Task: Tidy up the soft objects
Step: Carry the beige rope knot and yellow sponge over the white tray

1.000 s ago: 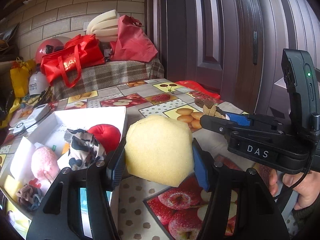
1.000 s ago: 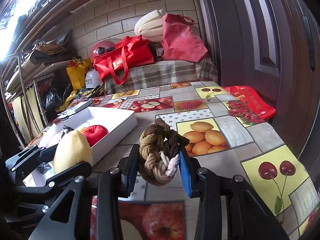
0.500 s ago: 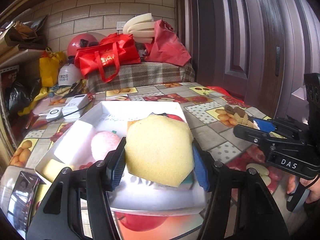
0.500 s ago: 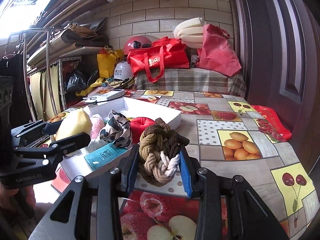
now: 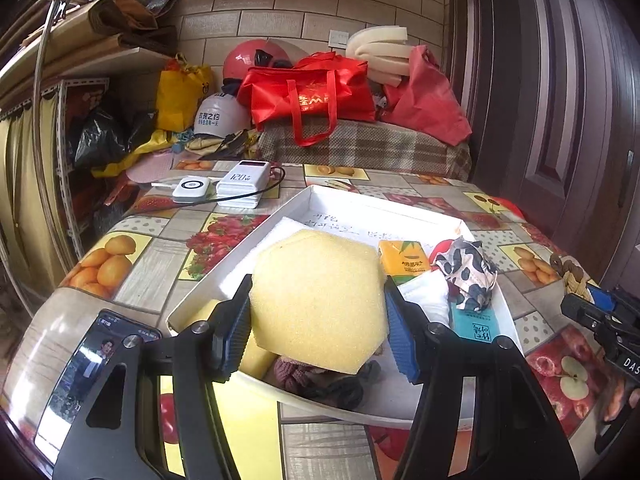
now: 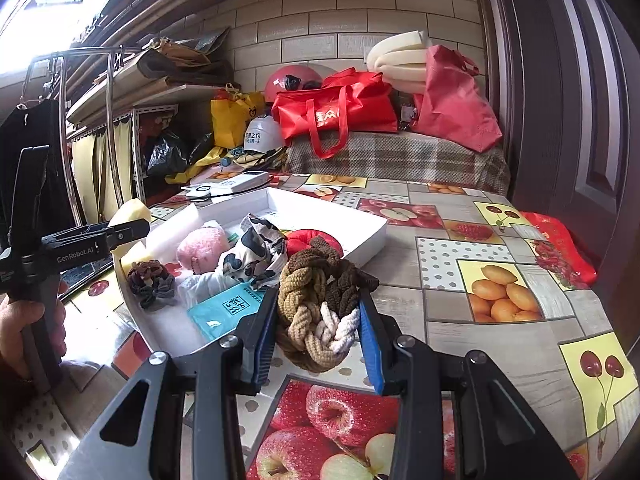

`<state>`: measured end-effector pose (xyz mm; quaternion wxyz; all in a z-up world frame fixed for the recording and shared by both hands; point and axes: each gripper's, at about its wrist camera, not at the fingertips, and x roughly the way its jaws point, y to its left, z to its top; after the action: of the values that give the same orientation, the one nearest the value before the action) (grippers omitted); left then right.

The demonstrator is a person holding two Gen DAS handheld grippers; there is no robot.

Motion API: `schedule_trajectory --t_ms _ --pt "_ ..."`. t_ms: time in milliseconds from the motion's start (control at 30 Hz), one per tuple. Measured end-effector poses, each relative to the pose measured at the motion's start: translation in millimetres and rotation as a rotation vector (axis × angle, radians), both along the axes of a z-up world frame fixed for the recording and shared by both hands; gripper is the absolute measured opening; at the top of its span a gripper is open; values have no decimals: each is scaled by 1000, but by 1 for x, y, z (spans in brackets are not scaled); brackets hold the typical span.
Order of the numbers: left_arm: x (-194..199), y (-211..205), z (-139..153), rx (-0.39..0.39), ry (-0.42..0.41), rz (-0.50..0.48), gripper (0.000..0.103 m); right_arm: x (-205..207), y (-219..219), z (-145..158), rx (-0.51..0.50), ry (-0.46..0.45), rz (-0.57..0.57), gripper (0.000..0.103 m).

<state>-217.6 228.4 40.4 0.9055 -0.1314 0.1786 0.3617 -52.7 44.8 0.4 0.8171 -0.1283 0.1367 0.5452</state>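
My left gripper point(image 5: 318, 332) is shut on a yellow hexagonal sponge point(image 5: 320, 300), held over the near end of the white tray point(image 5: 372, 208). My right gripper point(image 6: 318, 344) is shut on a braided brown, tan and white rope ring point(image 6: 320, 304), which hangs over the tablecloth just right of the tray point(image 6: 372, 236). Inside the tray lie a pink plush point(image 6: 202, 244), a cow-print cloth point(image 6: 252, 252), a red cushion point(image 6: 304, 240), a dark scrunchie point(image 6: 150, 282), a teal packet point(image 6: 224, 310) and a yellow juice carton point(image 5: 404, 262).
A phone point(image 5: 92, 364) lies at the table's near left corner. Two white power banks point(image 5: 224, 186) with a cable sit beyond the tray. Red bags point(image 5: 312, 96), helmets and foam are piled on a plaid-covered bench behind. A dark door point(image 5: 560, 100) stands to the right.
The left gripper has swung leftward with the sponge, from beside the tray's right edge to above its near end. The right gripper has shifted a little and the tray now sits closer to it.
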Motion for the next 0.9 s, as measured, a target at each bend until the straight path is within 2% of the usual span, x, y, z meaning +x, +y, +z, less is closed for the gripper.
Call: schedule_trajectory --t_ms 100,433,667,900 --pt "2 -4 1 23 13 -6 60 -7 13 -1 -12 -2 35 37" --pt "3 1 0 1 16 -6 60 -27 45 -1 -45 -46 107 37" --pt "10 9 0 -8 15 -8 60 -19 62 -3 -74 14 120 37" --pt "33 22 0 -15 37 -30 60 -12 85 -8 -135 78 154 37"
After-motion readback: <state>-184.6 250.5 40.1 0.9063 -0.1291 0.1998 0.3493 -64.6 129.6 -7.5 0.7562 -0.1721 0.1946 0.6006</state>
